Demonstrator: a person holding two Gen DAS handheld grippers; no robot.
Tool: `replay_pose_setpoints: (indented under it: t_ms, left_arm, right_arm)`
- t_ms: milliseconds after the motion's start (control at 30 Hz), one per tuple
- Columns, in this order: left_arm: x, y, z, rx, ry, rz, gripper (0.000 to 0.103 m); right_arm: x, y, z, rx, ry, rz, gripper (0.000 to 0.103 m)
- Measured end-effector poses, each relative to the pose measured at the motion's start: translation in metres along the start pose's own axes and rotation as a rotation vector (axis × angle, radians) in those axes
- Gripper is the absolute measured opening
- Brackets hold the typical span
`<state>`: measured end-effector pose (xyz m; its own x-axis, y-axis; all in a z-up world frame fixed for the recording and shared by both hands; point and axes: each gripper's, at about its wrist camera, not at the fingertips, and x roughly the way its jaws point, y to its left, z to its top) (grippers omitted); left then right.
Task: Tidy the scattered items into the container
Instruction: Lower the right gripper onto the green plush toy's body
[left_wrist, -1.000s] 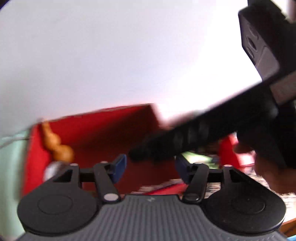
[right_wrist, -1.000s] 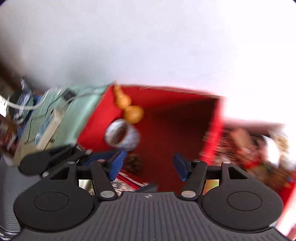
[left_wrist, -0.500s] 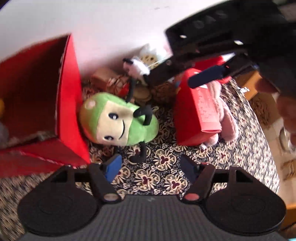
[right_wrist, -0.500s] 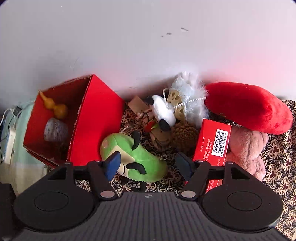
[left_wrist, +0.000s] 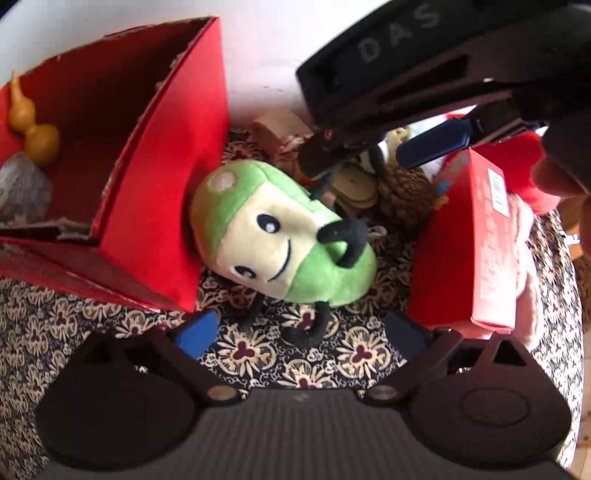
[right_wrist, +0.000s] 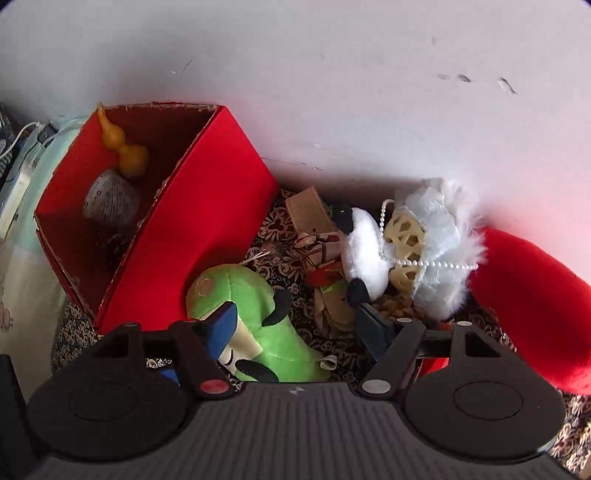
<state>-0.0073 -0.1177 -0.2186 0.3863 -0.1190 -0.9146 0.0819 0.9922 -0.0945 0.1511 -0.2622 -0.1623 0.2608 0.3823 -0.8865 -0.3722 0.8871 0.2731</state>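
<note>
Ahead and to the left of both grippers stands an open red cardboard box (right_wrist: 192, 236), holding a yellow gourd-shaped figure (right_wrist: 123, 147) and, touching it, a rounded grey patterned object (right_wrist: 110, 201); something dark lies lower in the box, too shadowed to tell.

Just ahead of the left gripper (left_wrist: 301, 332), whose blue-padded fingers stand wide apart and hold nothing, a green and cream plush toy with black limbs (left_wrist: 284, 236) lies on the black floral-patterned cloth (left_wrist: 258, 350), leaning against the box's outer wall. To that gripper's right stands a red rectangular carton (left_wrist: 476, 254), with a pink plush (left_wrist: 524, 258) behind it.

Only the left wrist view shows the carton's full face, a brown pine cone (left_wrist: 406, 192) and the right gripper from outside, black, hanging above the clutter, with part of a person's hand (left_wrist: 557, 177) at the right edge.

Only the right wrist view shows a white and black fluffy plush (right_wrist: 364, 254) strung with pearl beads, a pale blue fluffy item (right_wrist: 439, 243) and a large red plush cushion (right_wrist: 528, 302). The right gripper (right_wrist: 299, 328) is spread wide and empty, with the green toy between and below its fingers.
</note>
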Motion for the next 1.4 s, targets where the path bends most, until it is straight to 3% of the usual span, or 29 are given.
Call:
replay_pose_setpoints:
  t_ms: [100, 267, 367, 600, 733, 833, 900, 1033, 1233, 1400]
  left_arm:
    - [0.007, 0.004, 0.004, -0.017, 0.005, 0.025, 0.098]
    - [0.018, 0.009, 0.013, -0.024, 0.021, 0.057, 0.099]
    - [0.026, 0.012, 0.015, -0.014, 0.046, 0.071, 0.100]
    - [0.037, 0.015, 0.018, 0.012, 0.078, 0.067, 0.101]
    - [0.040, 0.008, 0.015, 0.078, 0.086, 0.050, 0.098]
    - [0.035, 0.004, 0.008, 0.133, 0.087, 0.009, 0.097]
    - [0.030, 0.002, 0.002, 0.167, 0.080, -0.014, 0.097]
    - [0.018, 0.003, -0.010, 0.227, 0.062, -0.057, 0.098]
    - [0.019, 0.020, -0.010, 0.172, 0.066, -0.088, 0.100]
    - [0.026, 0.023, -0.010, 0.155, 0.071, -0.136, 0.100]
  right_arm:
    - [0.012, 0.003, 0.008, -0.045, 0.012, 0.037, 0.079]
    - [0.035, 0.013, 0.017, -0.116, 0.057, 0.078, 0.080]
    - [0.049, 0.018, 0.021, -0.131, 0.098, 0.105, 0.088]
    - [0.071, 0.005, 0.016, -0.003, 0.184, 0.190, 0.090]
    - [0.072, -0.002, -0.001, 0.052, 0.228, 0.251, 0.084]
    - [0.056, 0.001, -0.016, 0.009, 0.183, 0.194, 0.079]
    - [0.047, -0.009, -0.025, 0.069, 0.172, 0.168, 0.079]
    - [0.040, -0.042, -0.047, 0.281, 0.176, 0.209, 0.081]
    - [0.024, -0.058, -0.066, 0.398, 0.129, 0.238, 0.082]
    - [0.011, -0.055, -0.076, 0.376, 0.101, 0.190, 0.083]
